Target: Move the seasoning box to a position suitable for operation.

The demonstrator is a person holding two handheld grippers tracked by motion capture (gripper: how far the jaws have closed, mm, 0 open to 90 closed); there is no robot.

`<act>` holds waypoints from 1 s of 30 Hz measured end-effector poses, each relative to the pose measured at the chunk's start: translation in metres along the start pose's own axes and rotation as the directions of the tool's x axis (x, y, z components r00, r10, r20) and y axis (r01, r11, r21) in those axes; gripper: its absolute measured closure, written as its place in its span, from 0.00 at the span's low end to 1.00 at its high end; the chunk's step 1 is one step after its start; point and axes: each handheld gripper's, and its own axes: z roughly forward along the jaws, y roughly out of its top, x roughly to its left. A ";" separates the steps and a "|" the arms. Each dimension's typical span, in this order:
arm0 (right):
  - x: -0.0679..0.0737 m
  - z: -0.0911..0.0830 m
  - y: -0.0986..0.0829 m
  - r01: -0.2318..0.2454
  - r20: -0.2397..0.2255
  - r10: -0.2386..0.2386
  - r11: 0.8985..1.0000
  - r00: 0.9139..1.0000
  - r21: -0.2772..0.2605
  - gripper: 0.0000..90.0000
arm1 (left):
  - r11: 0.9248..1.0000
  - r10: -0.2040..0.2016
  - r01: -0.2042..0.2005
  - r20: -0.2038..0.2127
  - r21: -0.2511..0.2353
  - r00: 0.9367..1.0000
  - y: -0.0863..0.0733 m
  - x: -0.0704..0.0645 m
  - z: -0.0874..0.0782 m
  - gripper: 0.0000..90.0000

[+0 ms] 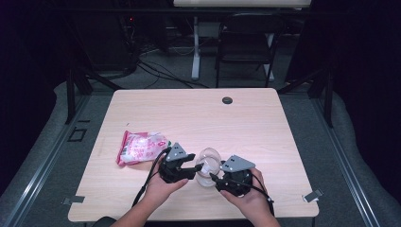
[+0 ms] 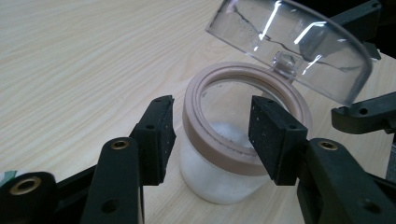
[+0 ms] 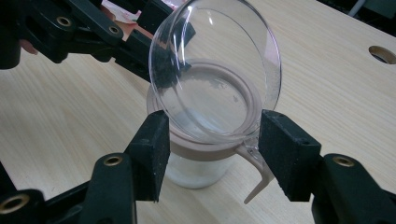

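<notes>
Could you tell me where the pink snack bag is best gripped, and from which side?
Take the pink snack bag by its crimped left end, coming in from the table's left edge with the left claw. The bag lies flat, so its puffed middle offers little to pinch, while the thin seal there is free and faces away from the jar.
</notes>
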 end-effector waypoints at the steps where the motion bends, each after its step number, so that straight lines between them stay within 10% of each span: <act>1: 0.000 0.000 0.000 -0.001 0.001 0.001 1.000 1.000 0.000 0.48 | 1.000 0.001 -0.001 0.000 0.003 1.000 0.000 0.000 0.001 0.56; 30: -0.011 -0.009 -0.009 -0.052 0.009 0.052 0.998 0.999 -0.037 0.57 | 1.000 0.005 -0.005 0.020 -0.013 1.000 -0.005 -0.002 0.006 0.65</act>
